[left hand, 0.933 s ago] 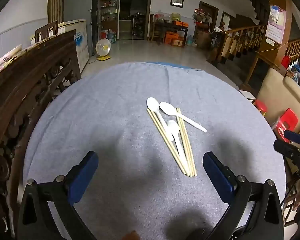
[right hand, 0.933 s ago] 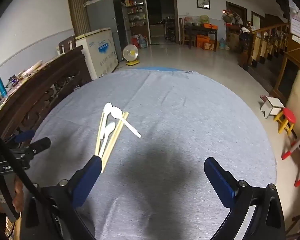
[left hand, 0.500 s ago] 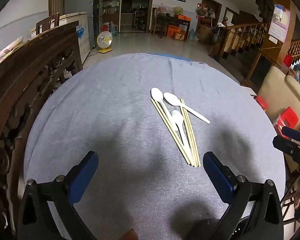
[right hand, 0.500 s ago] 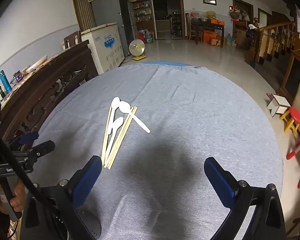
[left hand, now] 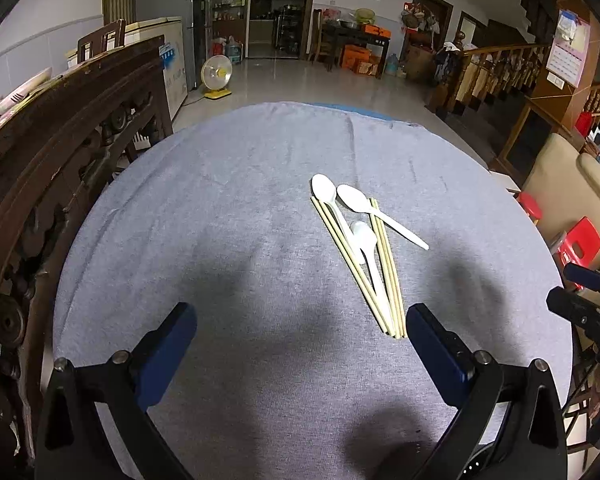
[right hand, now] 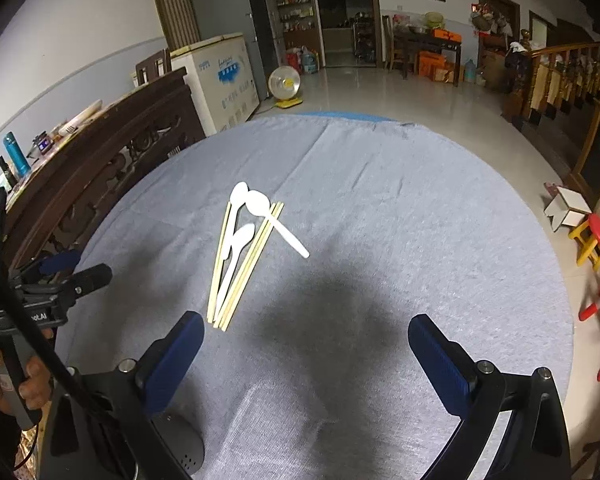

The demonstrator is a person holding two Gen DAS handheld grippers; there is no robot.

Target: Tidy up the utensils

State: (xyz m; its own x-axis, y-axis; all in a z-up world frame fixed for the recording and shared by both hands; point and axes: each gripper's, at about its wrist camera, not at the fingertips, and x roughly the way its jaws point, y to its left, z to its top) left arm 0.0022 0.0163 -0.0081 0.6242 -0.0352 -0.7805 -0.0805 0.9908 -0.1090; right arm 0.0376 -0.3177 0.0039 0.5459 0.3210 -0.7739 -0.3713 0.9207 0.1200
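A round table under a grey cloth (left hand: 228, 240) carries a mixed pile: three white spoons (left hand: 364, 236) lying among bamboo chopsticks (left hand: 384, 276), long axes running away from both claws. The left gripper (left hand: 300, 344) and right gripper (right hand: 306, 344), both wide open and empty, hover short of the pile; its near ends lie just beside the left gripper's right finger

Right claw (right hand: 306, 344) gapes above the grey-clothed worktop (right hand: 420, 220); white spoons (right hand: 240, 240) overlap chopsticks (right hand: 248, 268) ahead-left.
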